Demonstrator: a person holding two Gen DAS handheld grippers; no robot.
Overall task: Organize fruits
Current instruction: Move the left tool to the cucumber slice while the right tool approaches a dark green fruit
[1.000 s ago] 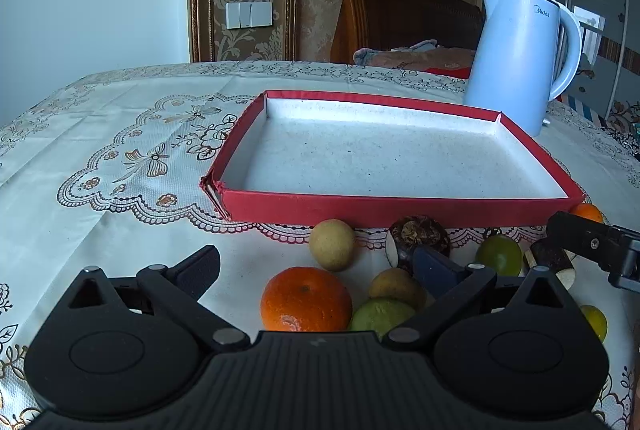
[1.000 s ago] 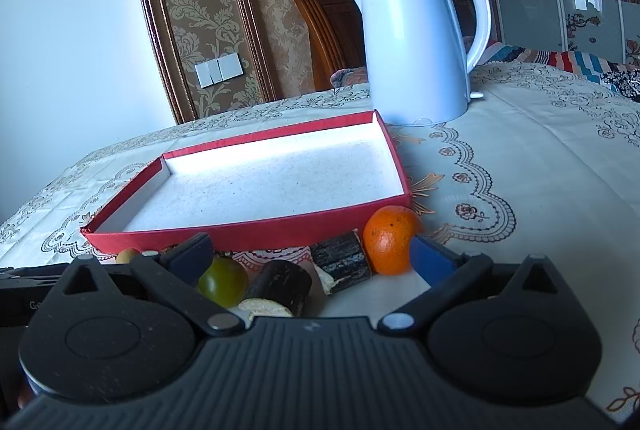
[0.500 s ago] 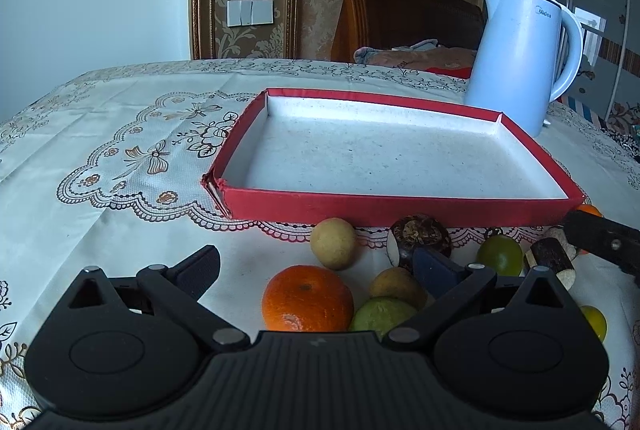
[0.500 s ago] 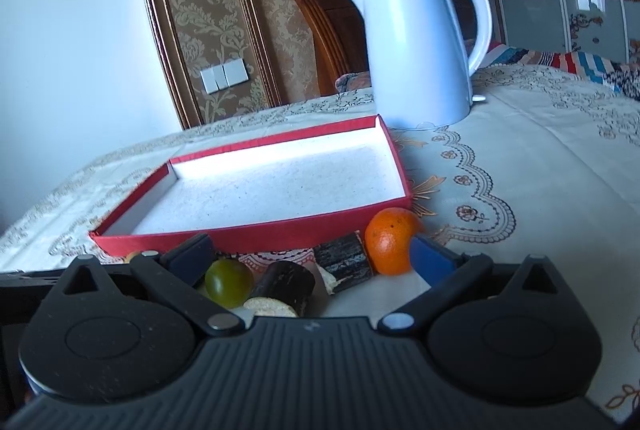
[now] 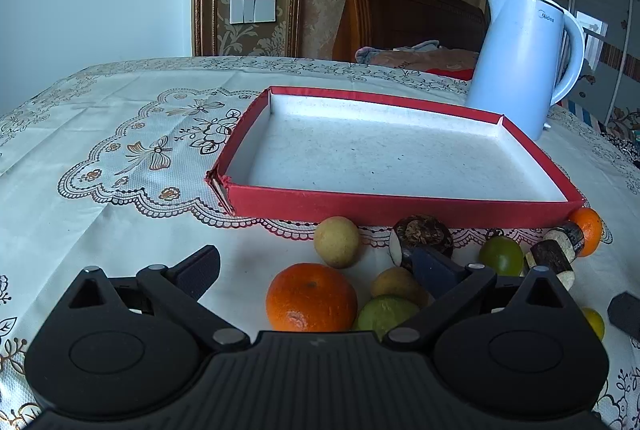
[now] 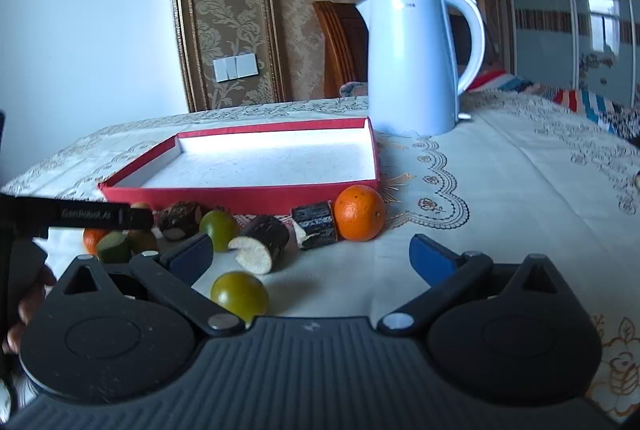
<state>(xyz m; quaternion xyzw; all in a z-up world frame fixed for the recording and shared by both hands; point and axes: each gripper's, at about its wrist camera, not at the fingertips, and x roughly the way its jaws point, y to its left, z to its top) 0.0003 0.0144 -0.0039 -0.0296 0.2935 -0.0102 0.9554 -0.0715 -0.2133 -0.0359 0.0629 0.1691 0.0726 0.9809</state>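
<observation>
Here we hold both grippers, left (image 5: 316,270) and right (image 6: 312,256), fingers spread and empty, above fruits along the red tray's (image 5: 400,207) near edge; two orange ones look like tangerines.

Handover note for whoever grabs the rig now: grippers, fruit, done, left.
Left gripper: open, holding nothing, low over the big orange.
Right gripper: open, holding nothing, a green fruit just ahead.
Red tray: nothing in it.
All the fruit lies on the tablecloth in front of the tray's near wall; a small orange sits by its right corner.
Done: nothing placed.
Left: every piece into the tray.
</observation>
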